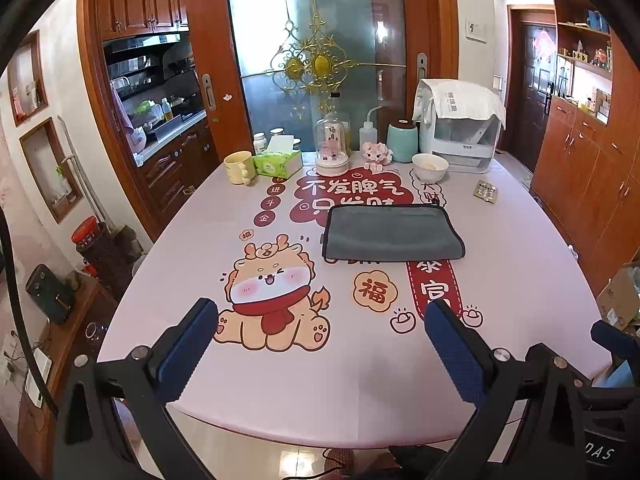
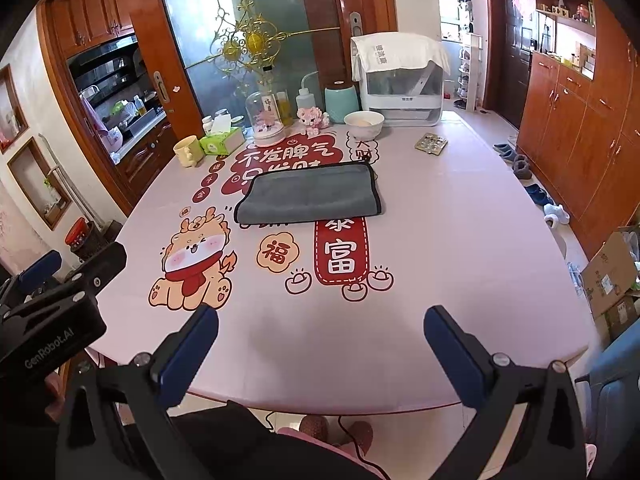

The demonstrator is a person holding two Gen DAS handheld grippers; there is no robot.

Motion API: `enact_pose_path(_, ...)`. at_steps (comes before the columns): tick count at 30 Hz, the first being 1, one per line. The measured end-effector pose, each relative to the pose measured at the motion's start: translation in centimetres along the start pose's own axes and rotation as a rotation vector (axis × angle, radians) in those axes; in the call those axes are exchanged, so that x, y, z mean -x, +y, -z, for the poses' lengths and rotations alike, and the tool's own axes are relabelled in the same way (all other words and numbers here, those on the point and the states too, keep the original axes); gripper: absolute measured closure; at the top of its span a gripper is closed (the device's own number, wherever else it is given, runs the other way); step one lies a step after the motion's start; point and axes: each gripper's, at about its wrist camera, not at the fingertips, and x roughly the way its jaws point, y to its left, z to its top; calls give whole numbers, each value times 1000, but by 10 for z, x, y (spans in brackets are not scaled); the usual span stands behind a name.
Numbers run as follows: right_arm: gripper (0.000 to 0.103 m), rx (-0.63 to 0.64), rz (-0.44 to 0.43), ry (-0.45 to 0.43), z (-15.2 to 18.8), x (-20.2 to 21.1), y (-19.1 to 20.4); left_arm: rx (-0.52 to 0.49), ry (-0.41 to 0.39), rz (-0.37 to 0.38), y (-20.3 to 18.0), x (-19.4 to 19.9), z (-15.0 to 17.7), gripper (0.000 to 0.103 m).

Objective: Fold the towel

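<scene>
Both grippers, left gripper (image 1: pixel 322 320) and right gripper (image 2: pixel 322 324), wide-jawed, well short of folded towel (image 1: pixel 390 233).

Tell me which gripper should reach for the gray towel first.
Probably the right. In the left wrist view the towel lies right of the midpoint of the left gripper; in the right wrist view it sits nearly straight ahead of the right gripper. Both have open, empty jaws near the table's front edge, so it's close.

At the far end of your pink cartoon-printed tablecloth (image 1: pixel 520 280) stand a pale yellow mug (image 1: pixel 239 167), a green tissue box (image 1: pixel 278 162), a glass dome ornament (image 1: pixel 332 145), a teal canister (image 1: pixel 402 138) and a white bowl (image 1: pixel 430 167).
</scene>
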Motion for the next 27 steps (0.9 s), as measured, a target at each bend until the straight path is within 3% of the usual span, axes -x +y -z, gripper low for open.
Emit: enact_pose_path(27, 0, 14, 6, 32, 7, -11, 4, -1, 17, 5, -3, -6, 8, 1)
